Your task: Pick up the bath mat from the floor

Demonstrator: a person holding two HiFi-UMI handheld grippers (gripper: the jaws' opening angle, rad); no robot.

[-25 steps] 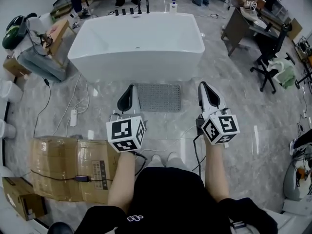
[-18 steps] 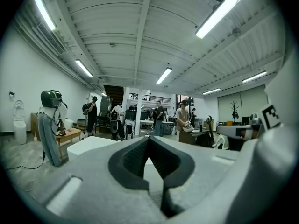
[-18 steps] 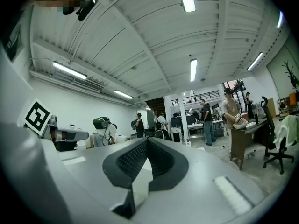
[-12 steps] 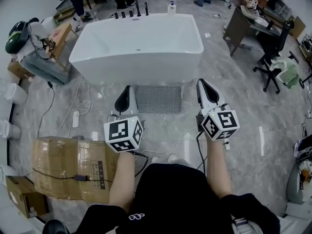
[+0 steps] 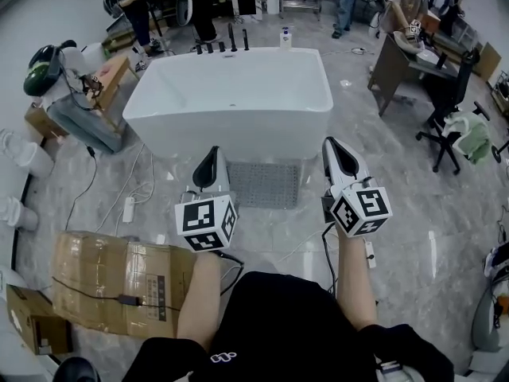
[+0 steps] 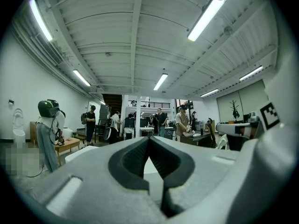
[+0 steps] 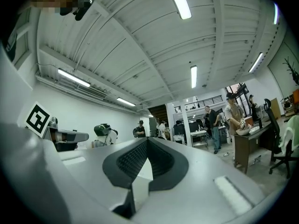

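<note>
A grey textured bath mat lies flat on the marble floor just in front of the white bathtub. My left gripper is held level above the mat's left edge, and my right gripper is held to the right of the mat. Both are high off the floor and shut with nothing in them. In the left gripper view the black pads meet at their tips, and in the right gripper view the pads meet the same way. Neither gripper view shows the mat.
A large cardboard box lies on the floor at my left, with a power strip and cables beyond it. Black taps stand at the tub's far rim. Desks and an office chair are at the right. Several people stand at the back.
Both grippers have moved forward and up a little, side by side. The tub and the mat now sit lower in the head view. Both grippers stayed shut and empty.
</note>
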